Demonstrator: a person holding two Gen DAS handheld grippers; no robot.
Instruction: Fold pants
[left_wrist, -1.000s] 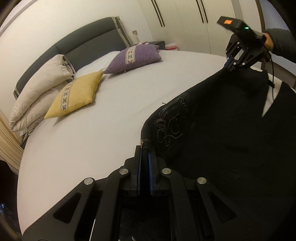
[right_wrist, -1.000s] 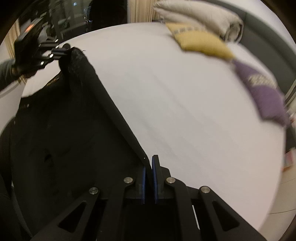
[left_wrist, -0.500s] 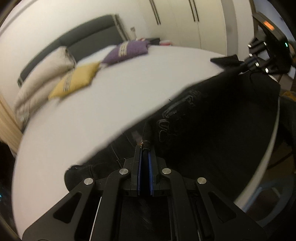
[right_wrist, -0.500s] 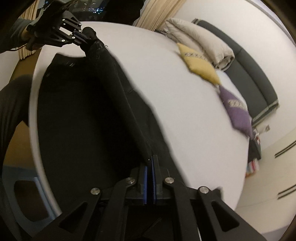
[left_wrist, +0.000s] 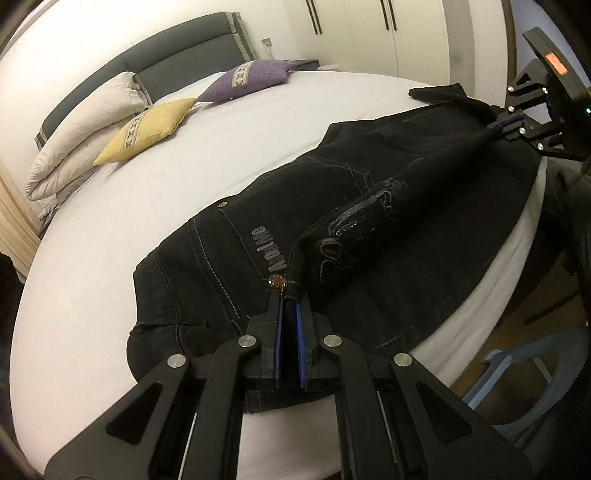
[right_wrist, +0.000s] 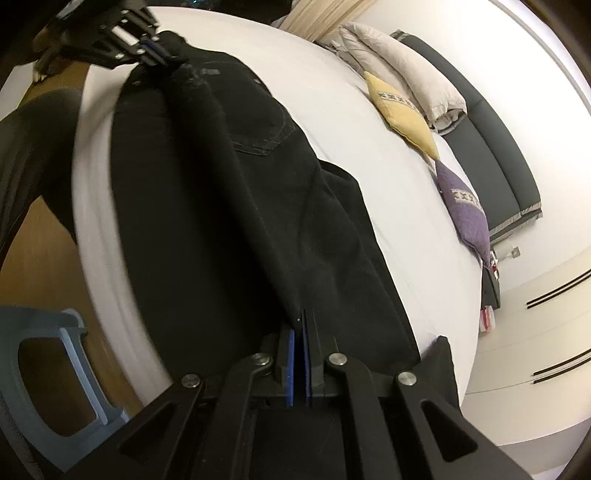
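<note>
Black pants (left_wrist: 388, 173) lie lengthwise along the near edge of a round white bed (left_wrist: 147, 192). My left gripper (left_wrist: 289, 302) is shut on the waist end beside a brass button, holding a raised fold of cloth. My right gripper (right_wrist: 300, 325) is shut on the leg end of the same fold. The fold stretches taut between them above the rest of the pants (right_wrist: 207, 206). Each gripper shows in the other's view: the right one (left_wrist: 506, 123) at the far right, the left one (right_wrist: 153, 50) at the top left.
A yellow cushion (left_wrist: 147, 129), a purple cushion (left_wrist: 247, 79) and white pillows (left_wrist: 85, 122) lie by the dark headboard (left_wrist: 184, 62). A blue plastic stool (right_wrist: 48, 369) stands on the wooden floor beside the bed. White wardrobe doors (left_wrist: 369, 33) are behind.
Both grippers have carried the held edge of the pants toward the near side of the bed and lower. The pants, hanging up a second ago, now lie spread along the bed edge.
</note>
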